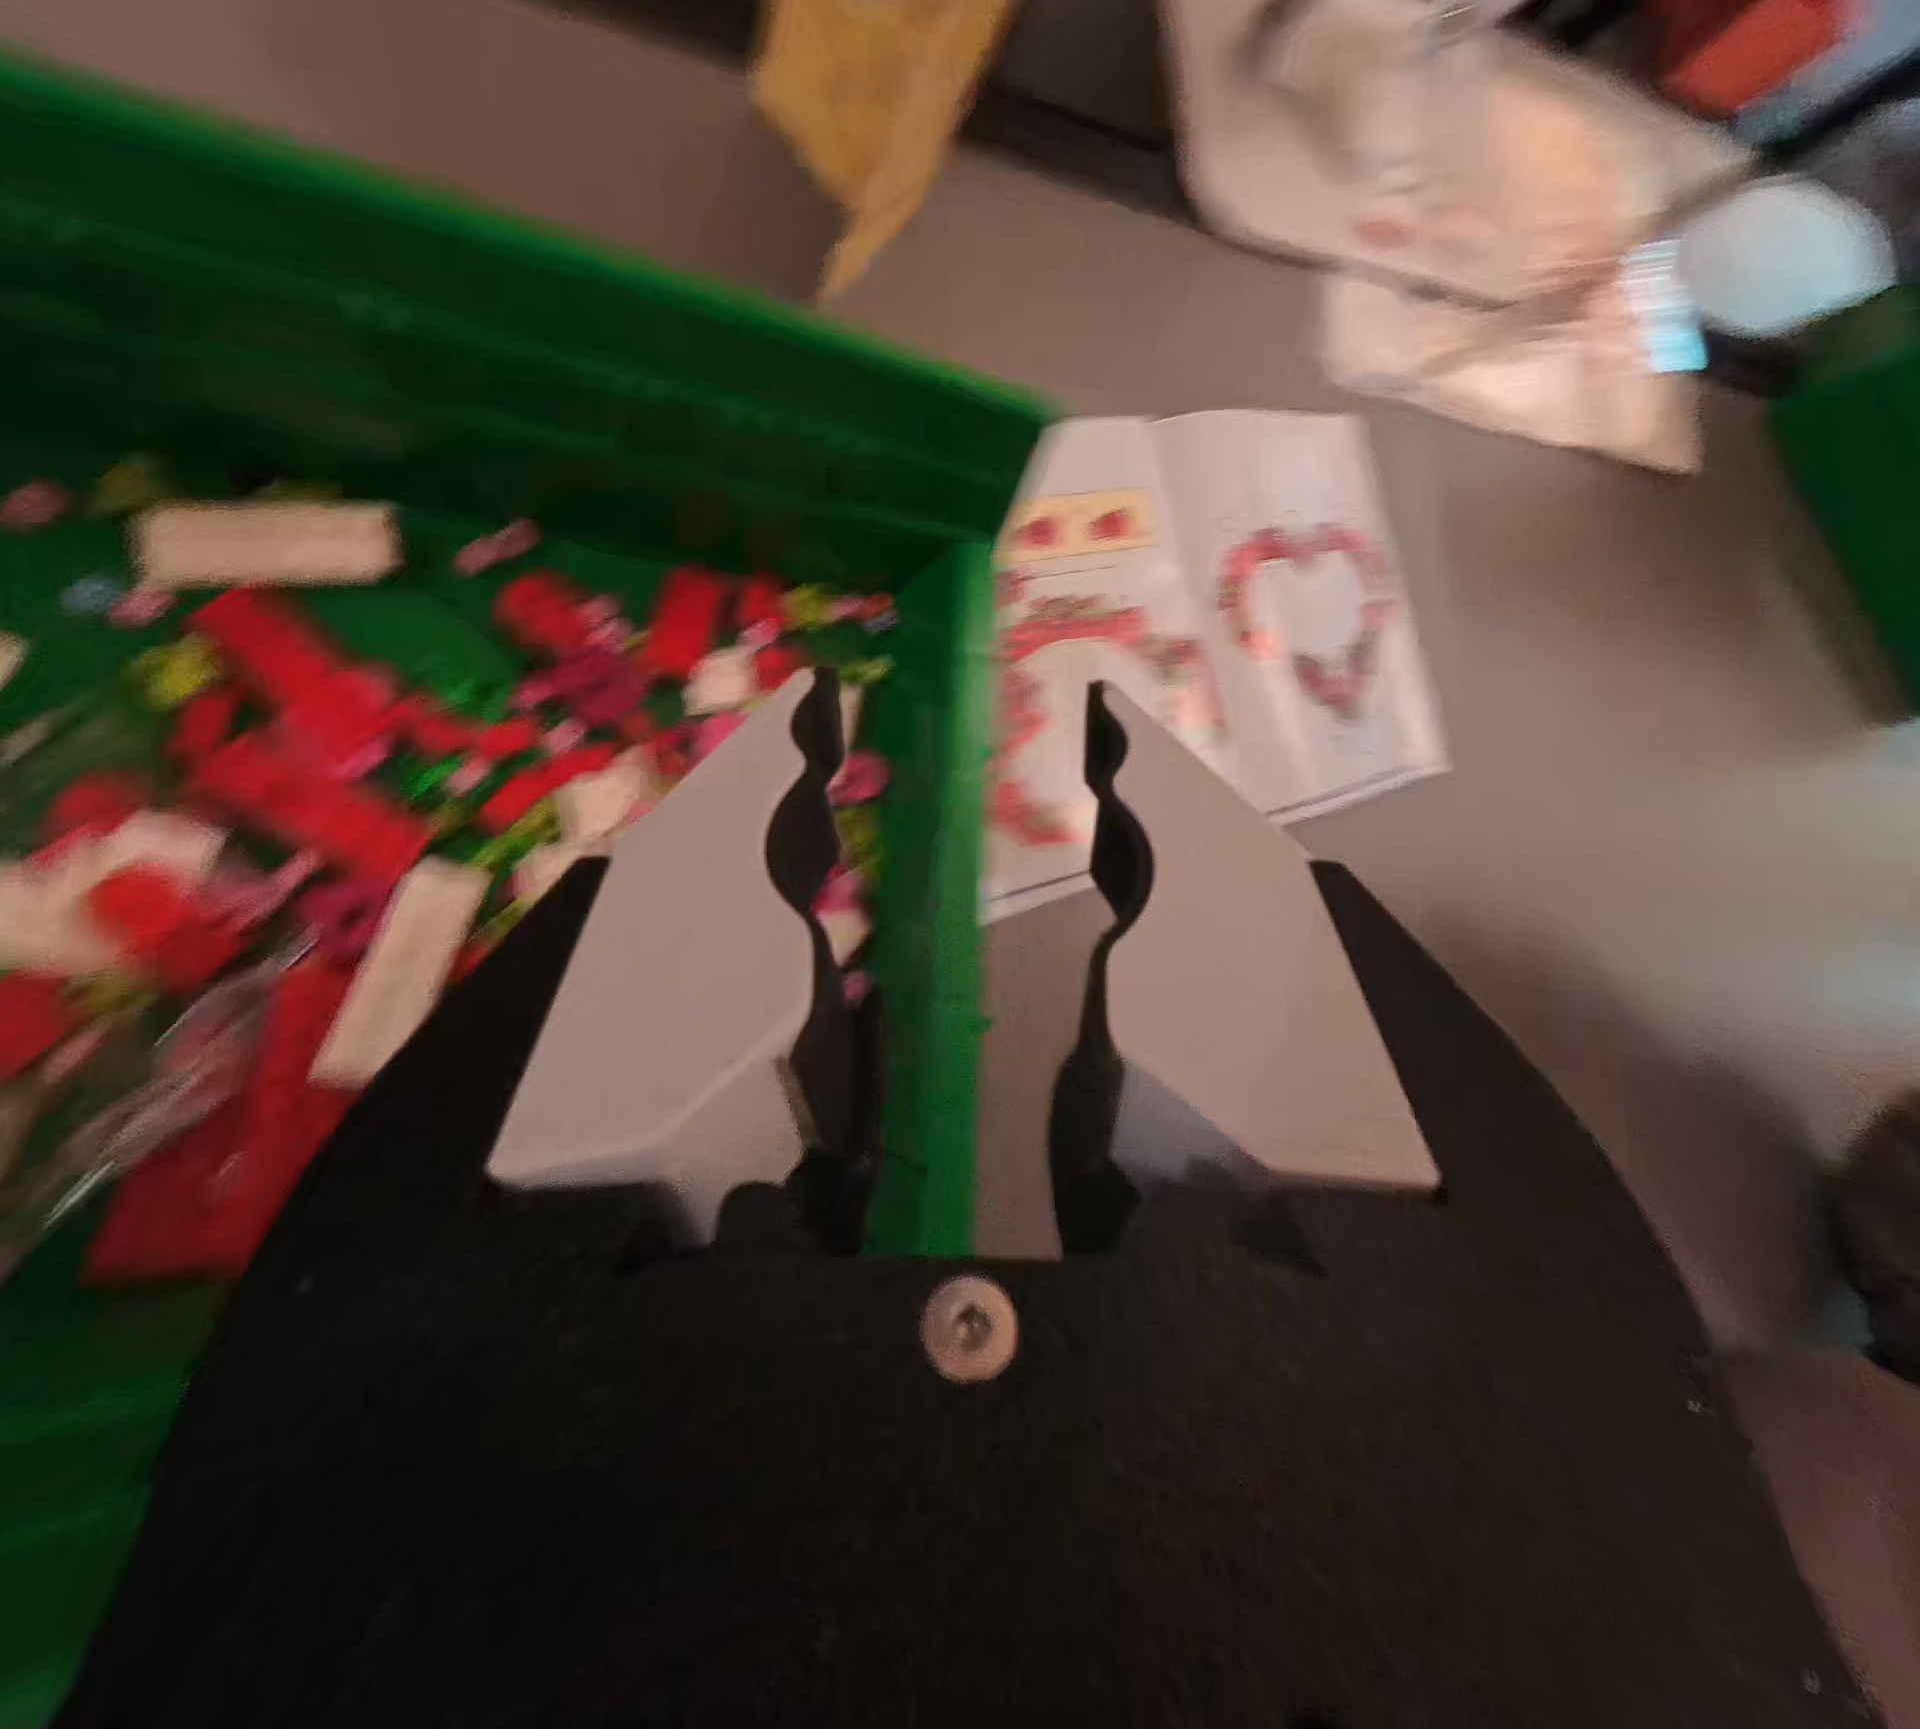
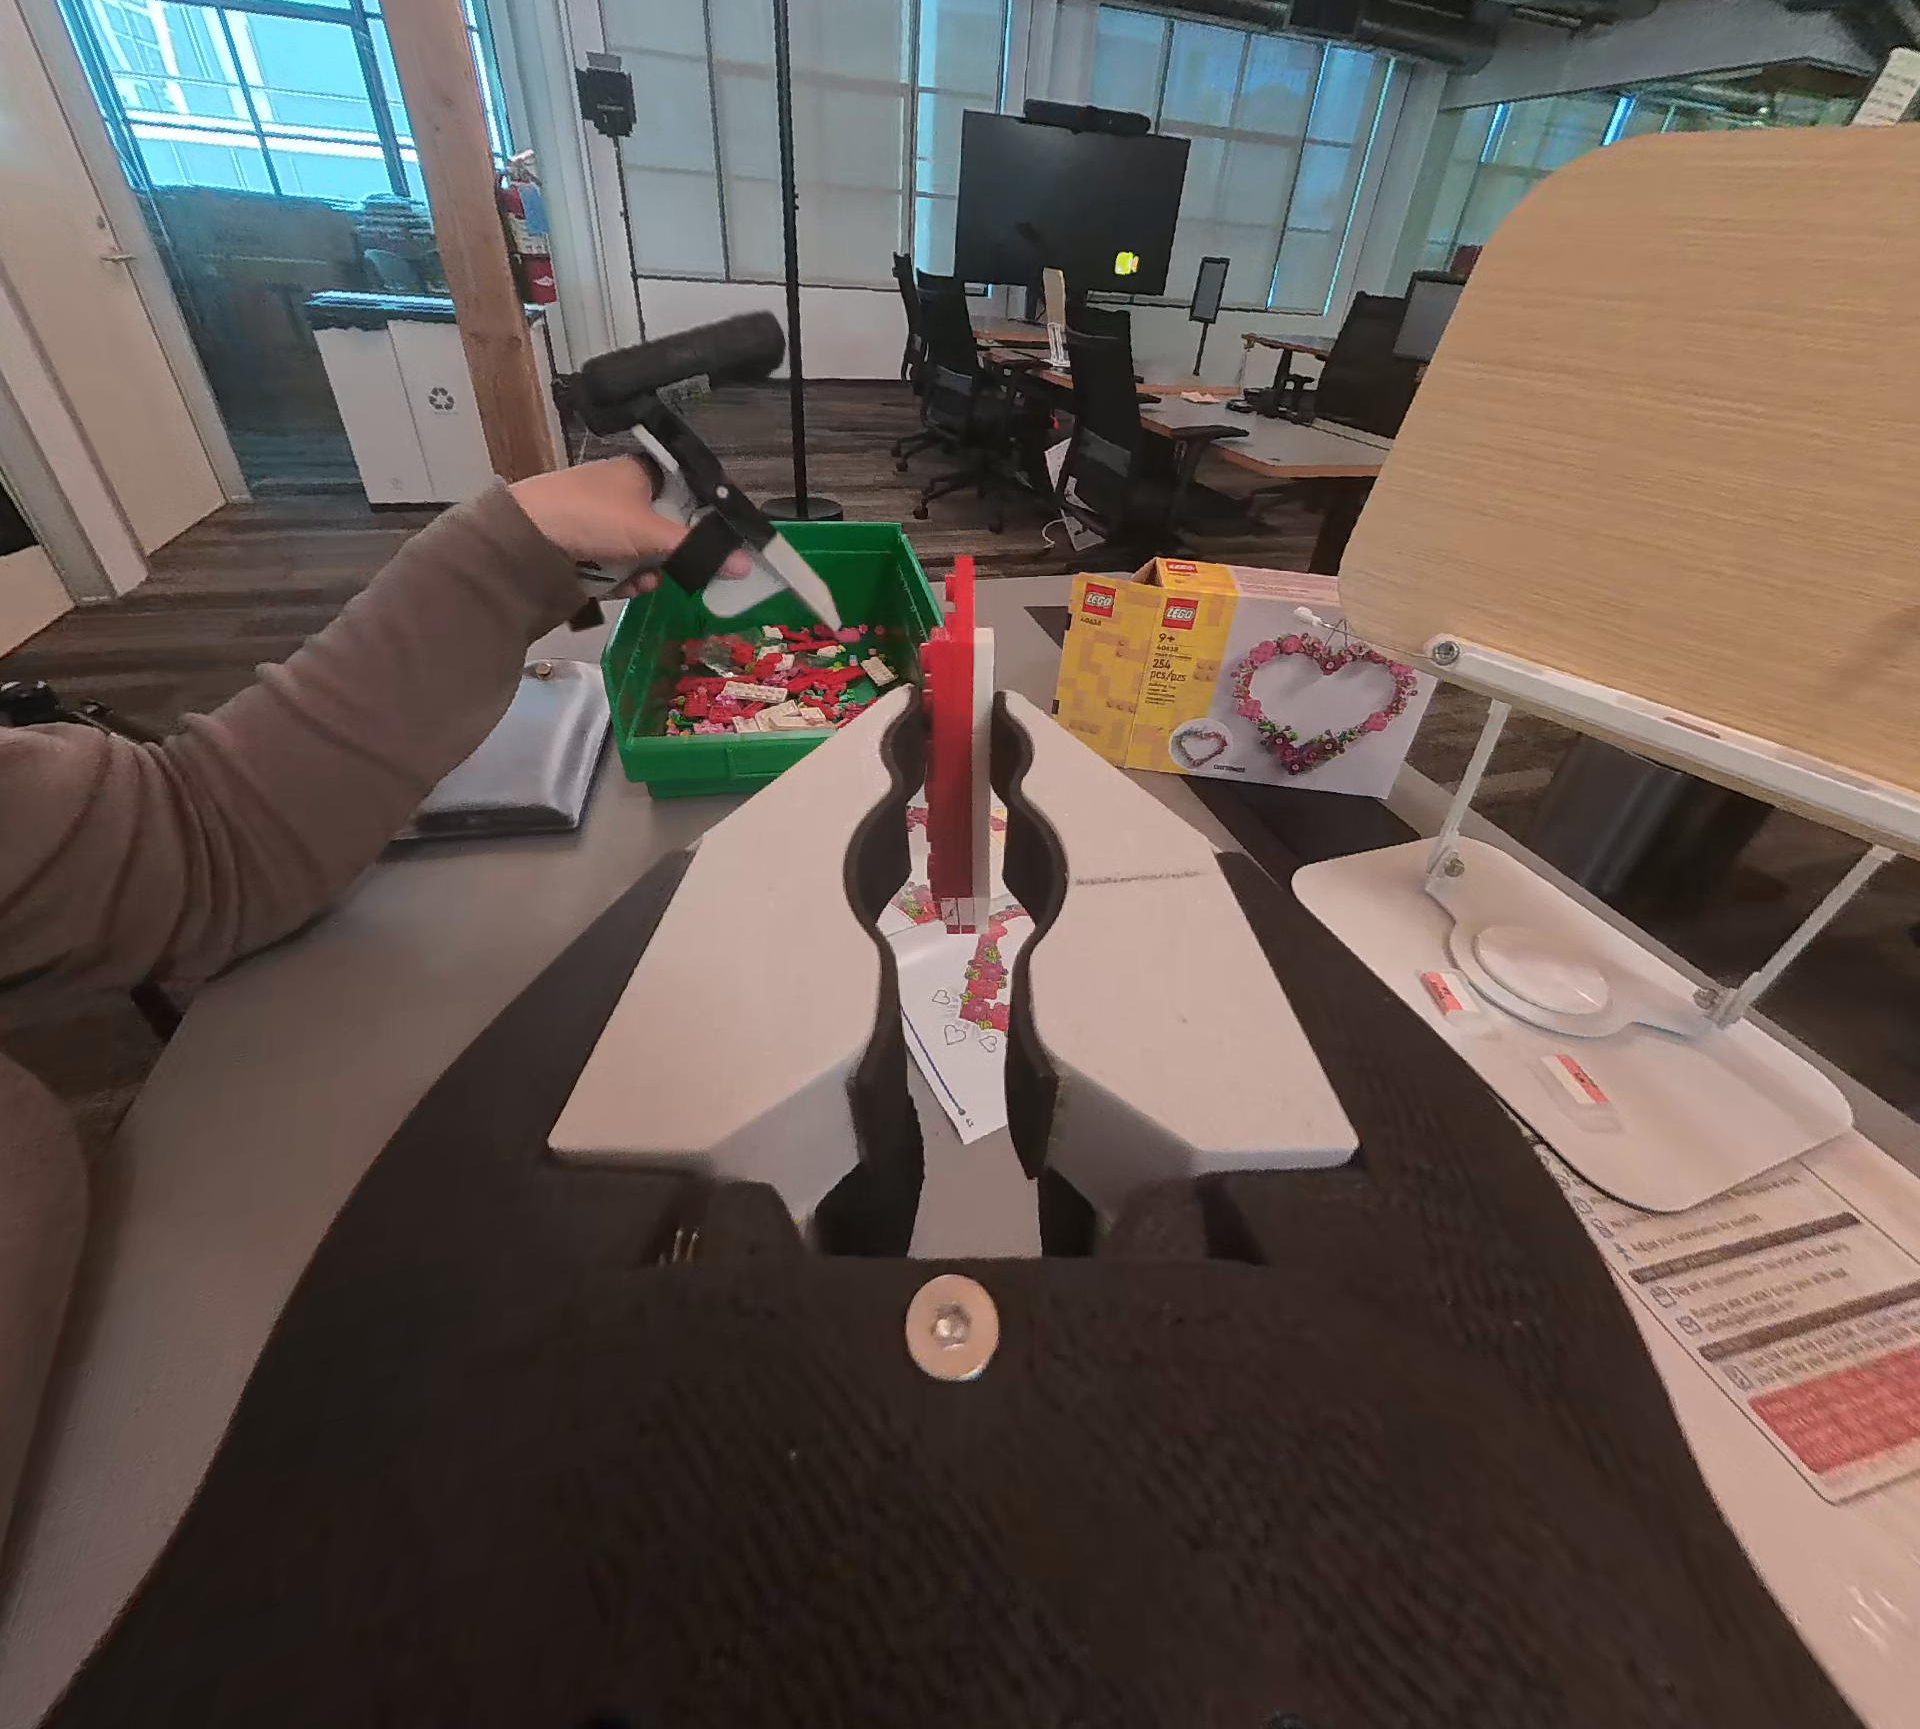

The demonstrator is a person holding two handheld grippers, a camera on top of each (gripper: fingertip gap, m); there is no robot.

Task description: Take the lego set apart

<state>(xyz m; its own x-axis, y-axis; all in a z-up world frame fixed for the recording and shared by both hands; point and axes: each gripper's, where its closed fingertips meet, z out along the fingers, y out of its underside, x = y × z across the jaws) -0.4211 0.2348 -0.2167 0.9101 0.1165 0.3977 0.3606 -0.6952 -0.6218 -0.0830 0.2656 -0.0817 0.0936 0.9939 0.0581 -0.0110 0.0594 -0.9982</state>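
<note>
My right gripper [image 2: 958,705] is shut on a flat red and white lego assembly [image 2: 956,744] and holds it upright, edge-on, above the instruction booklet [image 2: 961,1045]. My left gripper [image 1: 956,692] is open and empty, hovering over the right wall of the green bin [image 1: 520,391]. The left wrist view is blurred. The bin holds several loose red, pink and white lego pieces [image 1: 312,723]. In the right wrist view the left gripper [image 2: 816,604] points down into the green bin [image 2: 727,760], above the loose pieces [image 2: 769,682].
The open booklet [image 1: 1247,599] lies right of the bin. The yellow and white lego box [image 2: 1195,671] stands behind. A wooden-topped white stand [image 2: 1558,1056] and a printed sheet [image 2: 1766,1316] are at right. A dark pouch [image 2: 520,765] lies left of the bin, by the sleeve [image 2: 208,796].
</note>
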